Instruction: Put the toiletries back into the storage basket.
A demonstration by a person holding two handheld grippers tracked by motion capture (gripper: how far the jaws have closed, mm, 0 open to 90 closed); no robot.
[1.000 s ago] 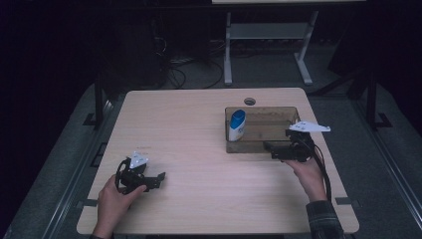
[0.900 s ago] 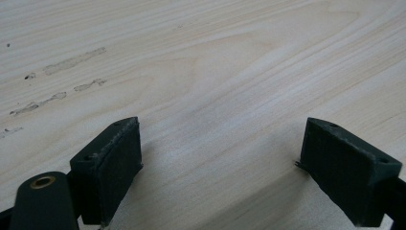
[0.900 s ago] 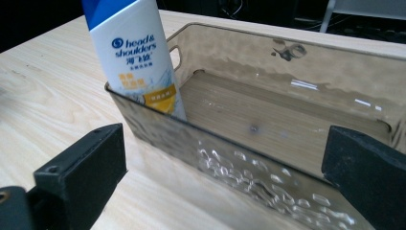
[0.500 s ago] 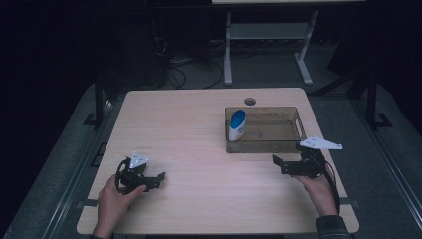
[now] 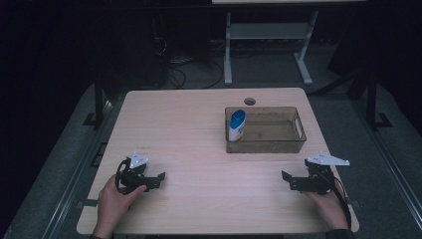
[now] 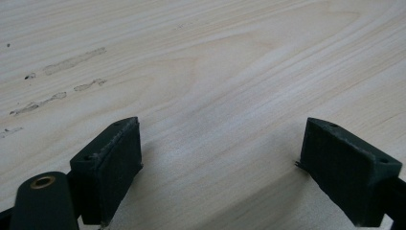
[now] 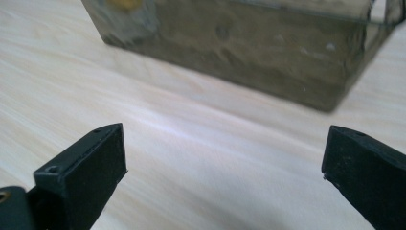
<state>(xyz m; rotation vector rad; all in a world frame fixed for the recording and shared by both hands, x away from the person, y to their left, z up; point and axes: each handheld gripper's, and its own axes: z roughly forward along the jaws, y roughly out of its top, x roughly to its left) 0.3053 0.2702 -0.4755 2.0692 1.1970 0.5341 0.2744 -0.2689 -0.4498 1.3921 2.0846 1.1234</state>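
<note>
A clear brownish bin (image 5: pixel 296 145) stands on the right half of the wooden table (image 5: pixel 194 129). Inside it, at its left end, a white bottle with a blue cap (image 5: pixel 236 125) stands upright. My left gripper (image 5: pixel 158 180) rests low near the front left of the table, open, with bare wood between its jaws (image 6: pixel 220 158). My right gripper (image 5: pixel 287 180) sits at the front right, in front of the bin and apart from it, open and holding nothing (image 7: pixel 225 167). The bin's wall (image 7: pixel 249 43) rises ahead in the right gripper view.
A round cable hole (image 5: pixel 249 101) sits in the table behind the bin. Beyond the far edge are a white stand's legs (image 5: pixel 263 45) and loose cables (image 5: pixel 184 64) on the dark floor. Faint scuff marks (image 6: pixel 62 81) mark the wood ahead of my left gripper.
My right gripper has drawn back from the bin's right end toward the front right of the table. The left gripper has stayed put.
</note>
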